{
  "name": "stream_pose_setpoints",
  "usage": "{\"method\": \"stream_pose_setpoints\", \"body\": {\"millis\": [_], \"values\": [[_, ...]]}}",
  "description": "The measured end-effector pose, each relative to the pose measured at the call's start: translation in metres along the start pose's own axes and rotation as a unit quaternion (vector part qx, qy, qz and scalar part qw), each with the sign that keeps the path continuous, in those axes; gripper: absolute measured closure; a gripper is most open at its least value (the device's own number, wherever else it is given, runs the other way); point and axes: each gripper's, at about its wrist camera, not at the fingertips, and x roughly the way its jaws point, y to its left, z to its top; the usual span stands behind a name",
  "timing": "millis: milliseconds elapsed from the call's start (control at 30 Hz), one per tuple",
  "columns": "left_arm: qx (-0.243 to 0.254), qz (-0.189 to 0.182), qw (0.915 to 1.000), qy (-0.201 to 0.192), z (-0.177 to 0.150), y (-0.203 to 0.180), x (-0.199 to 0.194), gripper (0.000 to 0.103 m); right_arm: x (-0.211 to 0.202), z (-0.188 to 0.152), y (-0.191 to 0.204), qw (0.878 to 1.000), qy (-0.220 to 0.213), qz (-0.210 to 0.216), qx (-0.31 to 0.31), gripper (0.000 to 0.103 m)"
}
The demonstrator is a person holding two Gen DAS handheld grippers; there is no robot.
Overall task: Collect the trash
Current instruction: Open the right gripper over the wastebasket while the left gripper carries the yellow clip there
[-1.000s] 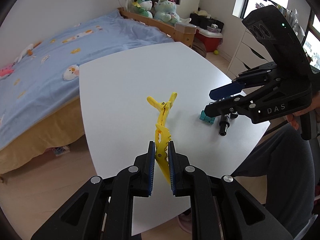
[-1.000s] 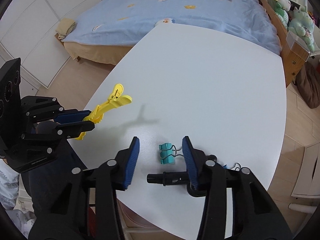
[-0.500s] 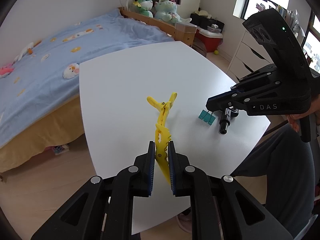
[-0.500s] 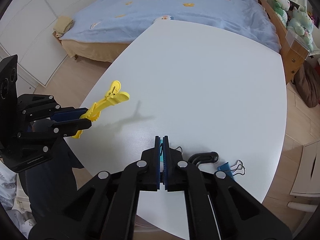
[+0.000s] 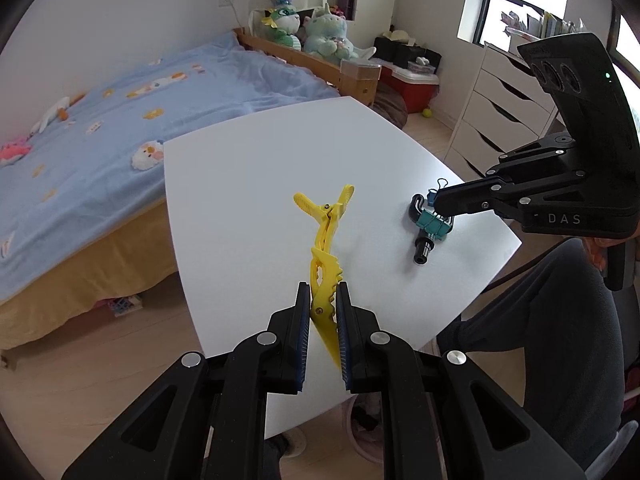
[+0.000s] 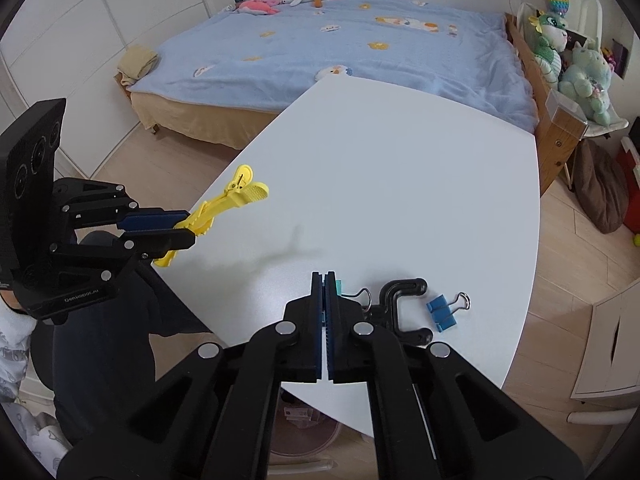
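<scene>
Left gripper (image 5: 322, 306) clamped on 1 yellow clip (image 5: 325, 240), held above table (image 5: 248, 184). Right gripper (image 6: 324, 312) pinches 1 teal clip (image 5: 434, 224). 1 blue clip (image 6: 442, 314), 1 black hook (image 6: 402, 308) lie on table.

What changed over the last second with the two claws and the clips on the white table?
The right claw closed on the teal binder clip and lifted it off the white table. The left claw kept its grip on the yellow plastic hair clip. The black hook-shaped part and blue binder clip stayed put.
</scene>
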Motion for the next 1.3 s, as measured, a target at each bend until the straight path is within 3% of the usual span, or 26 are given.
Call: {"method": "stream_pose_setpoints", "body": {"millis": [567,867,1300], "values": [[0.047,-0.001,0.9983,-0.036,-0.021,-0.048,-0.044,0.090,-0.067,-0.060,0.039,0.998,-0.067,-0.001,-0.017,0.102],[0.058,-0.011,0.9975,-0.038,-0.046,-0.071,-0.056,0.090,-0.075,-0.096,0.059,0.998,-0.065,0.013,-0.021,0.102],[0.043,-0.024,0.9985,-0.025,-0.073,-0.072,-0.059,0.090,-0.067,-0.131,0.085,0.998,-0.040,0.047,-0.030,0.102]]}}
